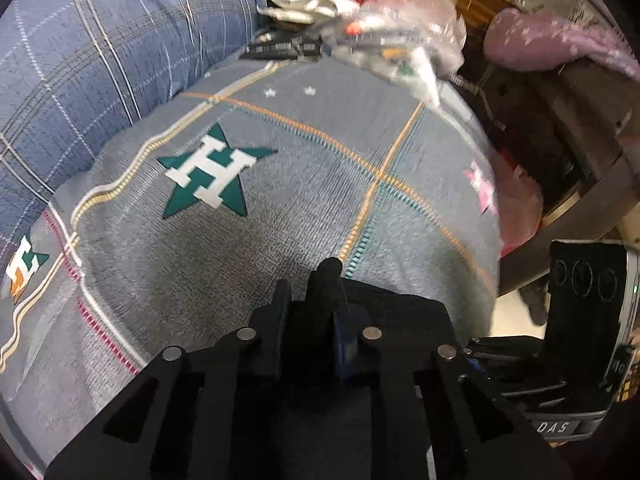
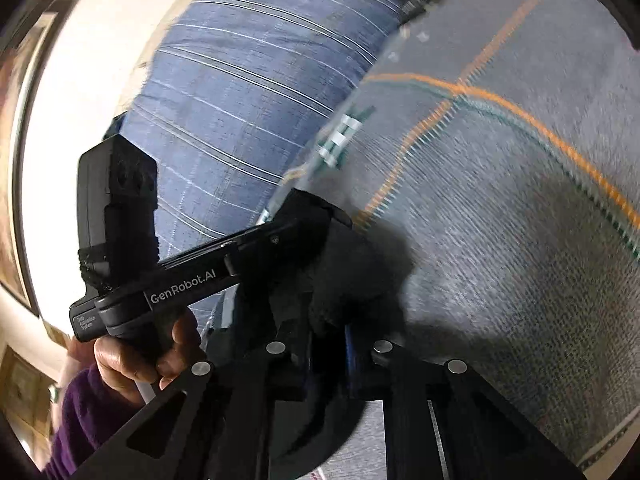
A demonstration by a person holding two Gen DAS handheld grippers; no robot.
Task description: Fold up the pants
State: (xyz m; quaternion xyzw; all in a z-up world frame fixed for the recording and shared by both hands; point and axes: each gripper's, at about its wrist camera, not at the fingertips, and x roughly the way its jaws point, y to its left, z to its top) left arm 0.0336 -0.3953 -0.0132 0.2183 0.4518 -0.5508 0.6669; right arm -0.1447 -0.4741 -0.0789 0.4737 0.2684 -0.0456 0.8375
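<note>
Spread beneath both tools, a grey bedspread (image 1: 300,208) with a green star "H" crest (image 1: 210,174) is serving as our folding surface. We are holding dark fabric, seemingly the pants (image 2: 340,280), pinched at the closed tips of the right gripper (image 2: 326,332), while the left gripper (image 1: 310,292) is also closing on something dark, though we cannot tell what. Further out, the left tool's body is showing "GenRobot.AI", the right's "DAS", beside a blue plaid pillow (image 1: 100,64), probably readying a fold.
</note>
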